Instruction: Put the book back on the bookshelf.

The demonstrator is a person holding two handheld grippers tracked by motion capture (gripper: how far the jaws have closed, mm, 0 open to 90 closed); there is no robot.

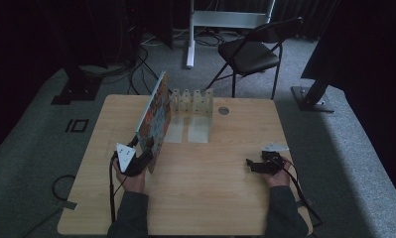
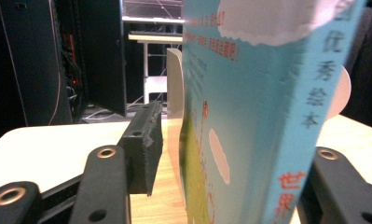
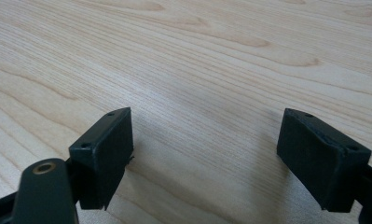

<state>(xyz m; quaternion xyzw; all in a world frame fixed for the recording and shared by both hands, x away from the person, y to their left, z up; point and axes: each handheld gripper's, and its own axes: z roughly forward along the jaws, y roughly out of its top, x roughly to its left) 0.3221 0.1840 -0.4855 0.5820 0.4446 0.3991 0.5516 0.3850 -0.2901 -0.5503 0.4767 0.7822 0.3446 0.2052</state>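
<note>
A picture book (image 1: 155,116) stands on edge at the left of the surface (image 1: 210,188), its far end reaching the clear slotted rack (image 1: 192,101) at the far middle — apparently being filed there upright. The left tool (image 1: 142,159) brackets the book's near end, its jaws spread; a gap shows beside the visible pad (image 2: 141,147), so the book seems to stand unpinched. The right tool (image 1: 255,166) rests at the near right, jaws spread over bare wood — idle, out of the way.

Light-blue picture book (image 2: 253,116), pale wood-grain table (image 3: 197,60)
</note>
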